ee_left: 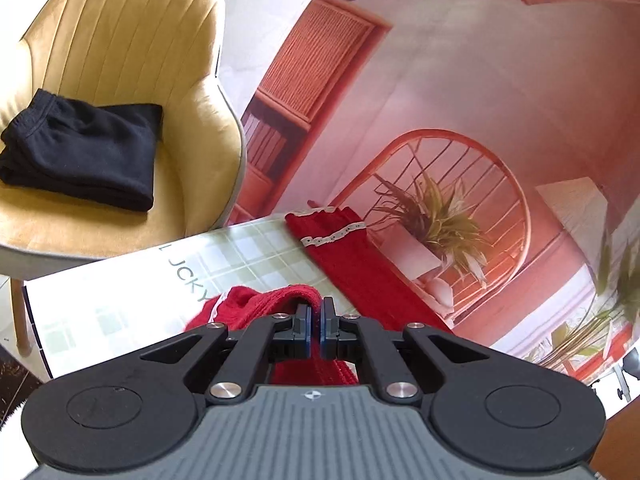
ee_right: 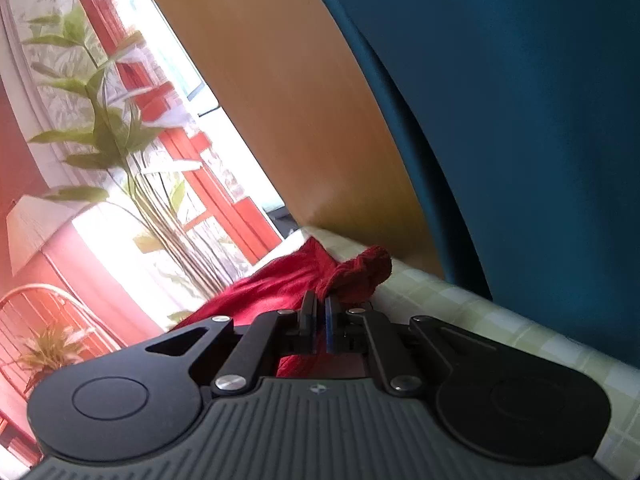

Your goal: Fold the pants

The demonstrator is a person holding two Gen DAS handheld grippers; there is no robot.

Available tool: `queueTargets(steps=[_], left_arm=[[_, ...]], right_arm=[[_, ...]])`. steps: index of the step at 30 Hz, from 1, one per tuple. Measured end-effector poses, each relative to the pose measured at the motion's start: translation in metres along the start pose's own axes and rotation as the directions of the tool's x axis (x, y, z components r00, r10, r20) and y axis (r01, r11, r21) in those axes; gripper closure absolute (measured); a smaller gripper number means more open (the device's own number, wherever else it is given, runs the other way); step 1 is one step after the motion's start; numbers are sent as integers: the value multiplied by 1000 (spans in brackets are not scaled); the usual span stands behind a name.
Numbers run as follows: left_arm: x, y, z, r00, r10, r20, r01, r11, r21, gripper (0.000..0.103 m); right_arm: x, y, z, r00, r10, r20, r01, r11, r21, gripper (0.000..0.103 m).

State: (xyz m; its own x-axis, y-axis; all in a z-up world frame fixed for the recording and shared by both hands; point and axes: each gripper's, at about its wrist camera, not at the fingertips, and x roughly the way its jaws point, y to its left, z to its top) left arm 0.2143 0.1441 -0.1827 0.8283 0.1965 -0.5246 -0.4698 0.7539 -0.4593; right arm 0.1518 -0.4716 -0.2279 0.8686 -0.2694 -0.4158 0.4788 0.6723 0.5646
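Red pants (ee_left: 360,264) lie on a table with a printed cover (ee_left: 440,80), one leg with a white lace hem stretching away. My left gripper (ee_left: 316,308) is shut on a bunched red edge of the pants near the checked table strip. In the right wrist view my right gripper (ee_right: 319,304) is shut on another bunch of the red pants (ee_right: 280,280), which bulges just past the fingertips by the table's checked edge (ee_right: 460,300).
A yellow armchair (ee_left: 120,40) stands at the left with folded black pants (ee_left: 80,152) on its seat. A wooden panel (ee_right: 280,100) and a dark blue surface (ee_right: 520,120) rise beyond the table edge in the right wrist view.
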Motion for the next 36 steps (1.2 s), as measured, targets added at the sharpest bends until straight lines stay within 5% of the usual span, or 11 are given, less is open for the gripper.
queueTargets(steps=[9,20,28,36], left_arm=[[-3,12,-8,999,10,-35,-10,1000,-12,98],[-32,1,7,996,-46,70,45,999,10,98],[-70,-14,22,975,-145,169,135,988,74,98],[-115,-26,26,951,-235,200,212,969,130,98]], right_arm=[[-4,-12,-15,999,4,-40,-3,999,33,99],[-28,6,9,995,45,86,-46,999,6,99],[-54,29,28,982,73,176,-68,997,-38,99],[-83,27,42,964,9,267,-6,1000,-9,99]])
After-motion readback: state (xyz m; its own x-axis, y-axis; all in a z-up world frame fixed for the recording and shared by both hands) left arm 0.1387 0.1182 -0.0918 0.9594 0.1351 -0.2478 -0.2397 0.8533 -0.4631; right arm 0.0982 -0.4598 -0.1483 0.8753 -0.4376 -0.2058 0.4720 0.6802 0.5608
